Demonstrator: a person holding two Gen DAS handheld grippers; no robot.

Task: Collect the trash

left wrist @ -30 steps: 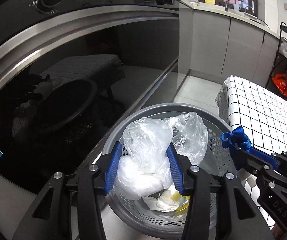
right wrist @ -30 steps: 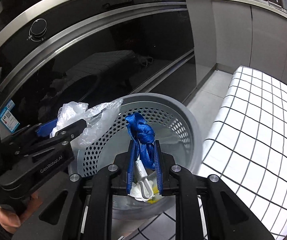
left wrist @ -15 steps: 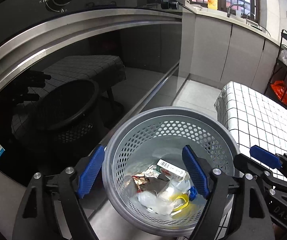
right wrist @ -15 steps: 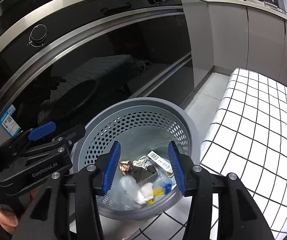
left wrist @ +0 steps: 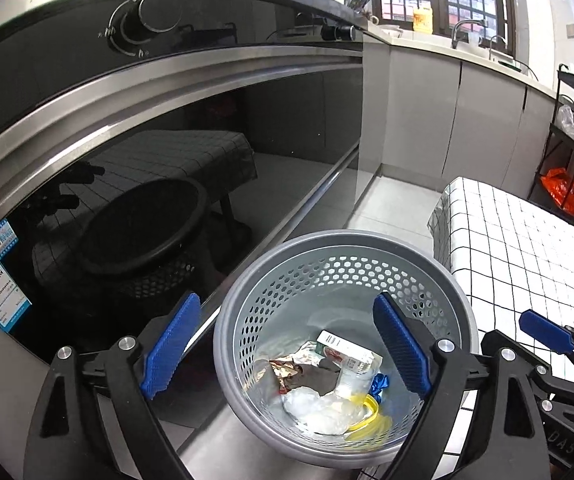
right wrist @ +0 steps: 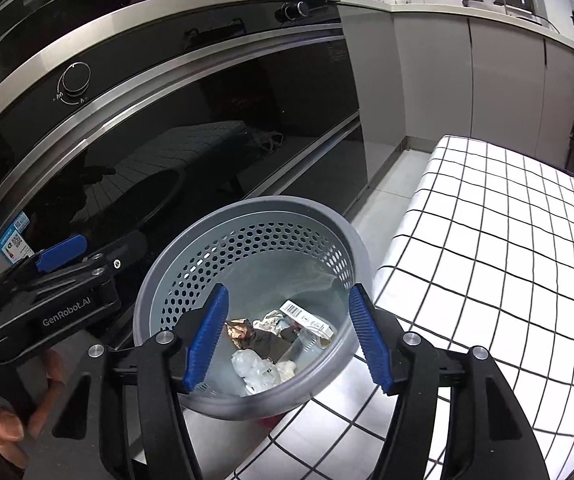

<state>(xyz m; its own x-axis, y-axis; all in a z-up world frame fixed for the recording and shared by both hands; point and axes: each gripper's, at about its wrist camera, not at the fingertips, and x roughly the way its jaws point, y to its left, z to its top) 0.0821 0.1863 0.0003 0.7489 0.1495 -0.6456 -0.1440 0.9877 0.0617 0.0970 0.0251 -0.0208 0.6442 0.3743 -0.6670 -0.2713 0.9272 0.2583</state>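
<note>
A grey perforated bin (left wrist: 327,238) (right wrist: 247,208) stands on the floor below both grippers. Inside it lie a crumpled clear plastic bag (left wrist: 319,408) (right wrist: 255,368), a small white carton (left wrist: 347,350) (right wrist: 307,320), a foil wrapper (left wrist: 291,366) (right wrist: 243,330), a blue strap (left wrist: 379,384) and a yellow ring (left wrist: 367,416). My left gripper (left wrist: 287,340) hangs over the bin, its jaws opening wide with nothing between them. My right gripper (right wrist: 287,338) is beside it over the bin, jaws also opening and empty.
A dark glass oven door (left wrist: 167,168) with a knob (left wrist: 143,20) fills the left side. A table with a white checked cloth (right wrist: 507,240) is right of the bin. A rack holding an orange bag (left wrist: 563,196) stands at the far right. A hand (right wrist: 3,428) grips the left tool.
The left gripper let go of the clear plastic bag and the right one released the blue strap; both pieces now lie in the bin. Both pairs of jaws have spread apart.
</note>
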